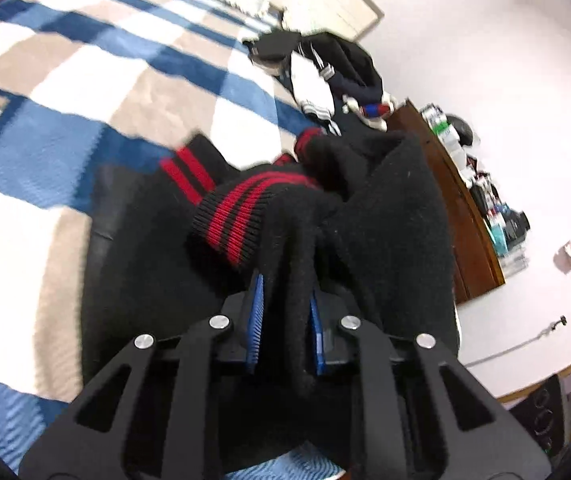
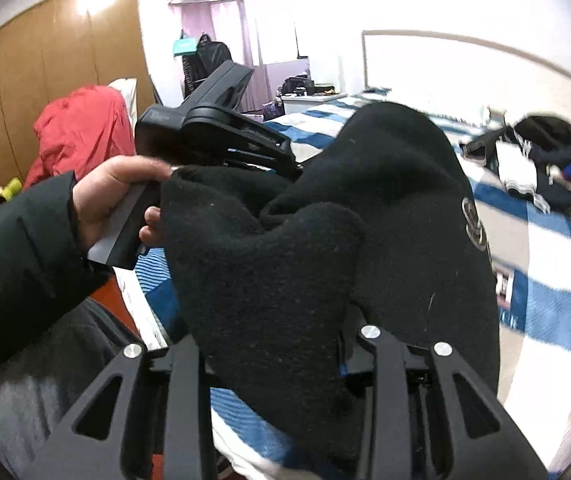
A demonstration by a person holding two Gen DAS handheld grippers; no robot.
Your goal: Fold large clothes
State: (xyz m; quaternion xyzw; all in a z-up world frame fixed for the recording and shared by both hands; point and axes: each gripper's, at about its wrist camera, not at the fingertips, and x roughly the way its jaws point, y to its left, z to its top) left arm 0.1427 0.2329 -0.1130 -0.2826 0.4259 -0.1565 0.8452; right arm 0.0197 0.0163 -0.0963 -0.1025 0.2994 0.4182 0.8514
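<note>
Blue-padded left gripper (image 1: 283,312) clenched a bunch of the black fleece garment with red-striped cuffs (image 1: 365,216); the right gripper (image 2: 273,344) likewise gripped it. Beyond both tools it hung crumpled above the blue-checked bedspread (image 1: 97,60), folding apparently barely begun.

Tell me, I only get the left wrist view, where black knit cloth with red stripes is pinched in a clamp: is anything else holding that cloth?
Observer: Yes. The right gripper also has the black sweater bunched between its jaws, raised over the bed.
Operator: Who holds my clamp?
Observer: A hand in a dark sleeve grips the handle of the left gripper.
Operator: Any marking on the cloth besides the stripes?
Observer: A small pale emblem shows on the black fabric, on the side toward the bed.
</note>
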